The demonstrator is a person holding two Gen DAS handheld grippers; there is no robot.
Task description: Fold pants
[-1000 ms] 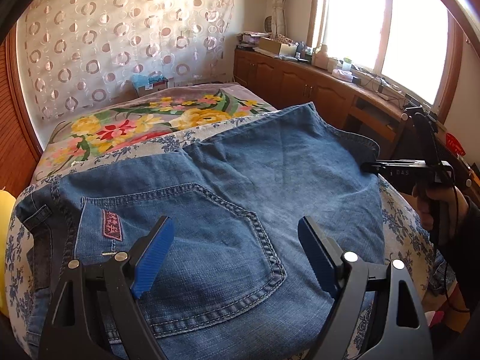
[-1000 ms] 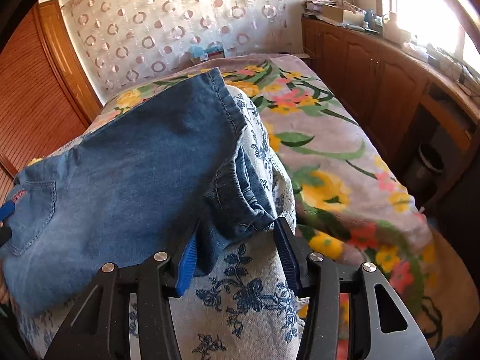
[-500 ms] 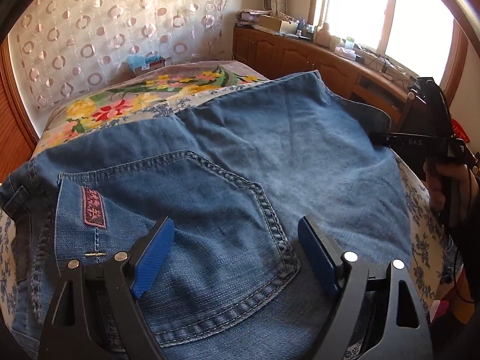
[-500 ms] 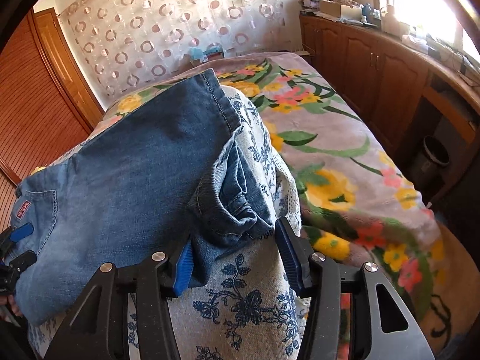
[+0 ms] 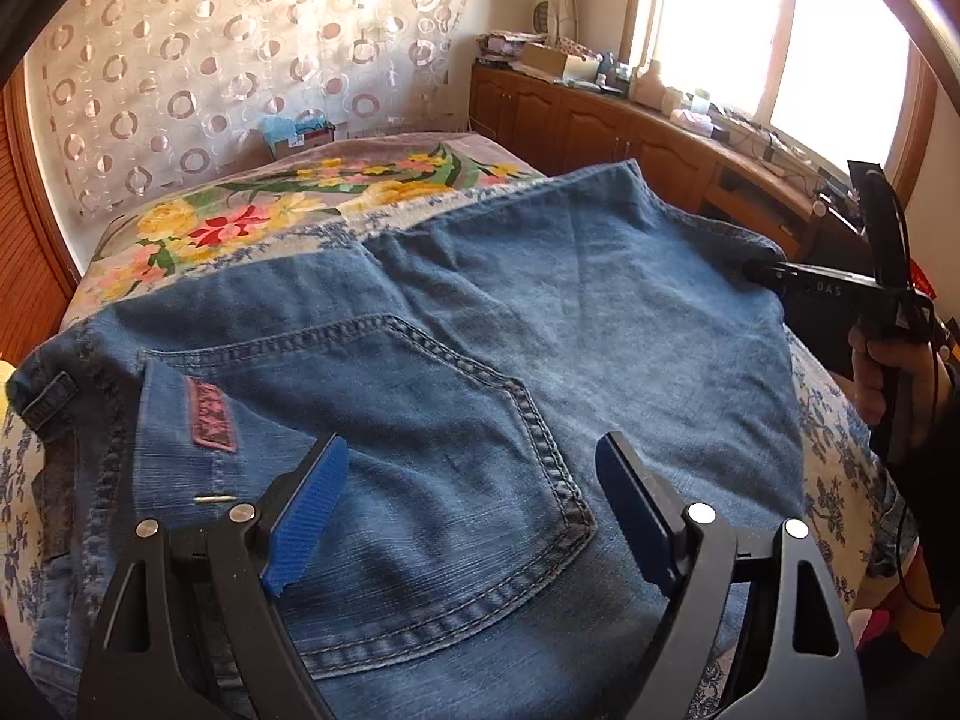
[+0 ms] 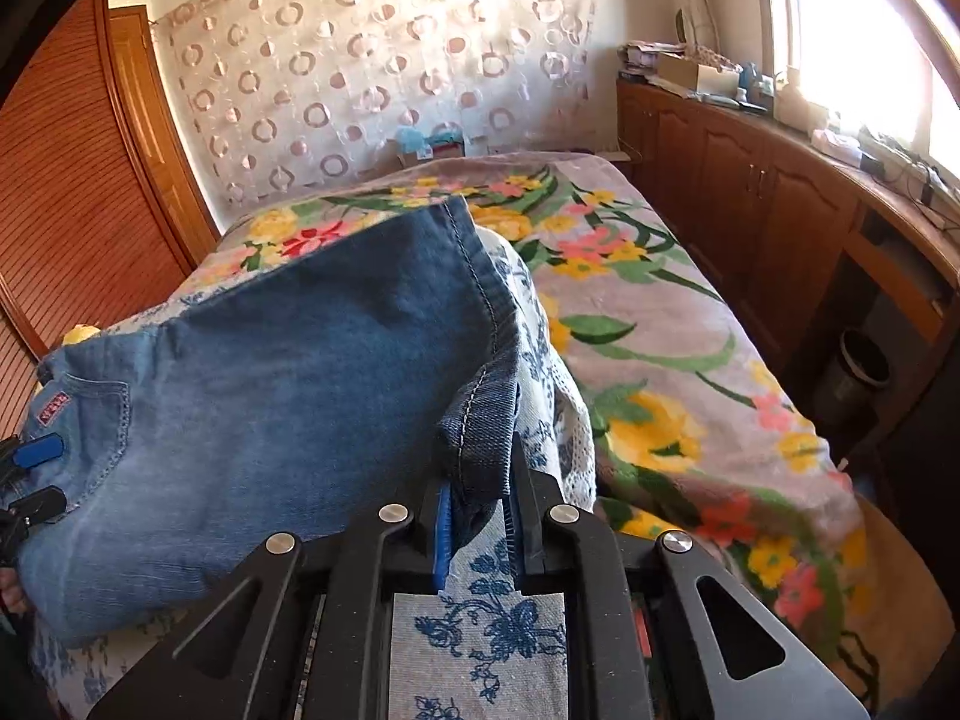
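Right tongs (image 6: pixel 477 516) just closed onto the blue denim pants' (image 5: pixel 540 360) hem; left tongs (image 5: pixel 474 516) hover wide at 6 o'clock. Thin pinch, might slip when lifted.

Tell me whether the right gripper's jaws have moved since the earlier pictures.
Yes. The right gripper is closing on the jeans hem; the denim fold is pinched between the pads, no longer loose in a wide gap over the blue-flowered sheet.

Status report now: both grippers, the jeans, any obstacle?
Right gripper closing on jeans hem corner. Left gripper open over back pocket, holding nothing. Jeans flat on bed; no obstacle seen.
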